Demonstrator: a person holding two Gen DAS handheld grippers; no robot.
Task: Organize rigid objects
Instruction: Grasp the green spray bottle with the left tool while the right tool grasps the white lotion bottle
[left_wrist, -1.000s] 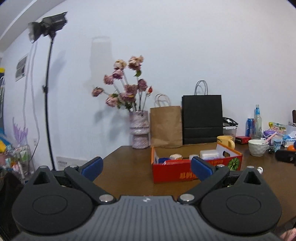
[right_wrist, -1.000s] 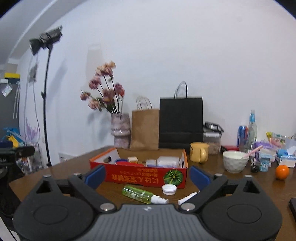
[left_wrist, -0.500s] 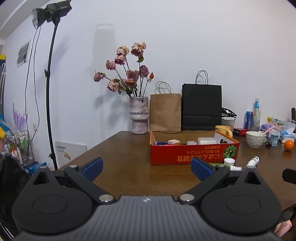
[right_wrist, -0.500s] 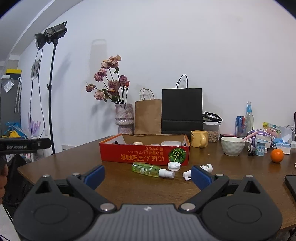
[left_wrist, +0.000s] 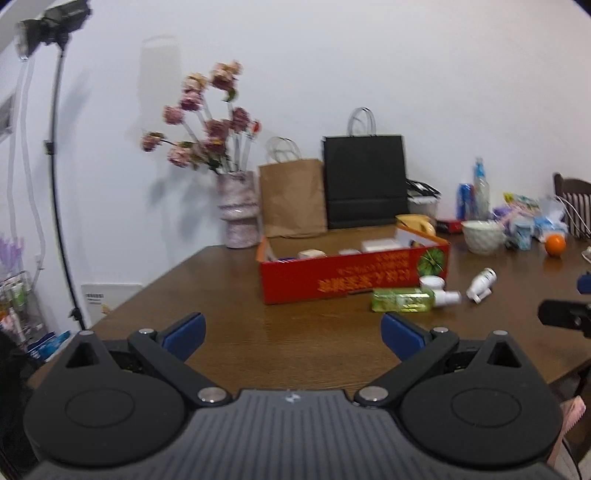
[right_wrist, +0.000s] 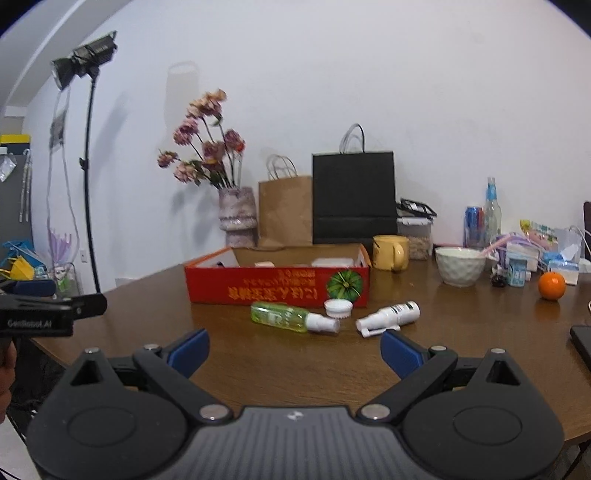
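While both grippers hang above the near edge of the brown wooden table (right_wrist: 461, 325), neither has hold of anything: the left gripper (left_wrist: 293, 332) has its 2 blue-padded fingers spread wide with only bare tabletop between them, and the right gripper (right_wrist: 293, 345) is spread just as wide and equally empty. Beyond them stands a red cardboard box (right_wrist: 277, 288) with yellow lettering and a green pumpkin picture on its front wall; small pale items lie inside it, too blurred to name. On the table just in front of the box lie 3 loose things: a green spray bottle (right_wrist: 284, 316) on its side with its white nozzle pointing right, a white ribbed cap (right_wrist: 338, 307) close against the box's front wall, and a white spray bottle (right_wrist: 389, 317) on its side just to the right of the cap. Behind the box are a yellow mug (right_wrist: 389, 252), a white bowl (right_wrist: 460, 266), a brown paper bag (right_wrist: 284, 210), a black paper bag (right_wrist: 352, 195) and a vase of dried flowers (right_wrist: 236, 214). An orange (right_wrist: 551, 285) sits far right.
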